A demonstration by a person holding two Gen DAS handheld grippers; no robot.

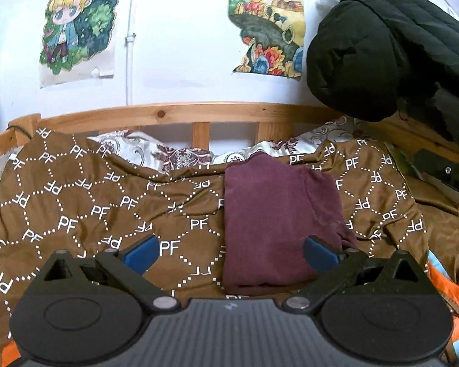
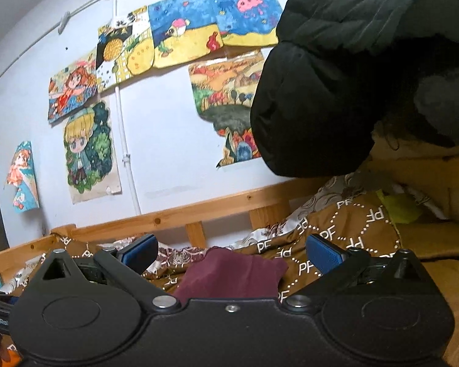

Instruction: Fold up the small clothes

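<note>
Left claw (image 1: 231,252): we held it wide, empty.
Right claw (image 2: 231,252): likewise wide.
Shirt (image 1: 278,223): folded on bedspread (image 1: 91,202); we'd press edges square.

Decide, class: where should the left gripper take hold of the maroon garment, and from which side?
Grip the maroon garment at its near right corner, coming in low from the front edge. It lies flat and folded on the brown quilt, so only edges offer a pinch; the open left gripper already straddles that edge.

L gripper (image 1: 231,255) & R gripper (image 2: 231,253): both w/ jaws spread wide, holding nothing.
</note>
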